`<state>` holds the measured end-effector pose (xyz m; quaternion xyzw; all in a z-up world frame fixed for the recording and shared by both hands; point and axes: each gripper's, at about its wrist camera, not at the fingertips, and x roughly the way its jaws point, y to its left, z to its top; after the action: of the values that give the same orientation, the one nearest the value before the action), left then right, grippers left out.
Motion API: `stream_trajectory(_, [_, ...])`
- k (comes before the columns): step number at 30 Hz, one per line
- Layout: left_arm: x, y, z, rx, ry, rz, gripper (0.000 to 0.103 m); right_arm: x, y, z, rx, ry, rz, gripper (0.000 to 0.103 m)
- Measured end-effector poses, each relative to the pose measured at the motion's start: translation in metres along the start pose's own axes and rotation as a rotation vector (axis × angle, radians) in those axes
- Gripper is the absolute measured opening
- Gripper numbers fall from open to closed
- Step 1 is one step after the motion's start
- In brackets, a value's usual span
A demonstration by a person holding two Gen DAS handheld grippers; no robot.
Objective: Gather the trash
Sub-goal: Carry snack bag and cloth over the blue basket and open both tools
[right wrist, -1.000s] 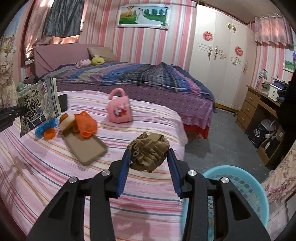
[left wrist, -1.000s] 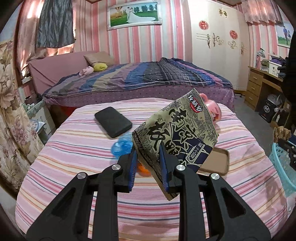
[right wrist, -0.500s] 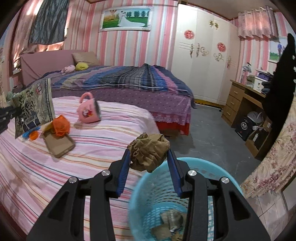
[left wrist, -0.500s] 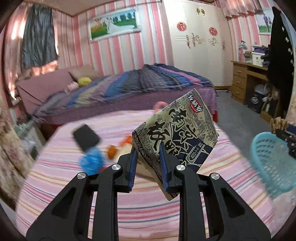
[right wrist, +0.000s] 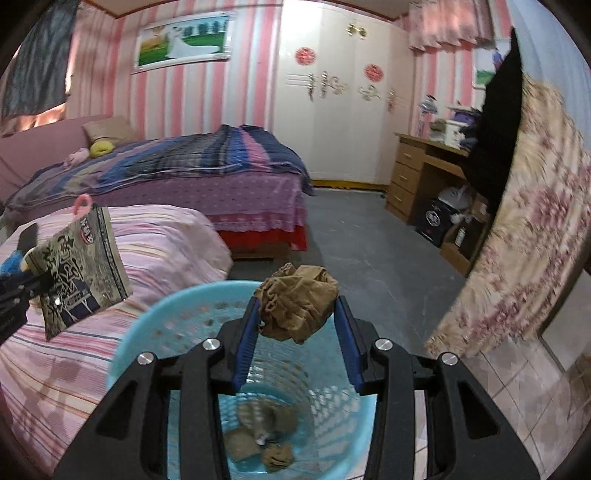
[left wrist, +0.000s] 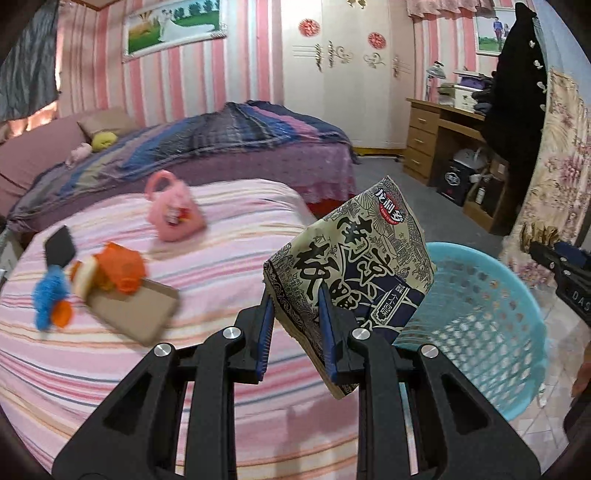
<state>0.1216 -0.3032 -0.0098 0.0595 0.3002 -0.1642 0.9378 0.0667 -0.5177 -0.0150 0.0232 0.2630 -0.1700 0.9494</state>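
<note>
A crumpled brown wad [right wrist: 297, 302] was clamped in the right gripper [right wrist: 297, 325], dead centre of frame, directly above the blue basket [right wrist: 147, 332] with scraps lying in its bottom. A printed bag [left wrist: 354, 266] was pinched by the left gripper [left wrist: 295, 325] at centre frame, the basket [left wrist: 491, 306] just to its right.

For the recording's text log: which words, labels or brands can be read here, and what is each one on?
"DAS", cut off by the frame edge: on the right tongs' black body.
Snack bag in the left tongs: large Chinese characters and a red logo, not reliably readable.
Red wardrobe emblems: too blurred.
</note>
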Motion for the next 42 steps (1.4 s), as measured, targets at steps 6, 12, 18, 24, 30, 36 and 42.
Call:
stream_trajectory(6, [0.022,-0.038,-0.005,0.008,0.03,-0.047,0.022,0.005,-0.031,-0.008,0.05,0.015,-0.007,0.041])
stream_trajectory(12, [0.04,-0.058,-0.006,0.026,0.053,-0.071,0.022,0.012,-0.039,-0.017,0.031,0.036,0.004,0.041])
stream_trajectory(18, [0.042,-0.073,0.0,0.053,0.031,-0.09,0.025,0.014,-0.038,-0.018,0.036,0.035,0.013,0.041])
stream_trajectory(24, [0.039,-0.074,0.003,0.067,0.02,-0.1,0.048,0.015,-0.035,-0.019,0.042,0.036,0.02,0.041])
stream_trajectory(30, [0.032,-0.066,0.005,0.089,-0.019,-0.048,0.078,0.016,-0.028,-0.018,0.032,0.036,0.022,0.041])
stream_trajectory(36, [0.026,-0.044,0.008,0.069,-0.047,-0.017,0.09,0.017,-0.022,-0.017,0.022,0.034,0.024,0.041])
stream_trajectory(42, [0.019,-0.025,0.007,0.053,-0.069,0.024,0.094,0.016,-0.013,-0.015,0.016,0.023,0.032,0.042])
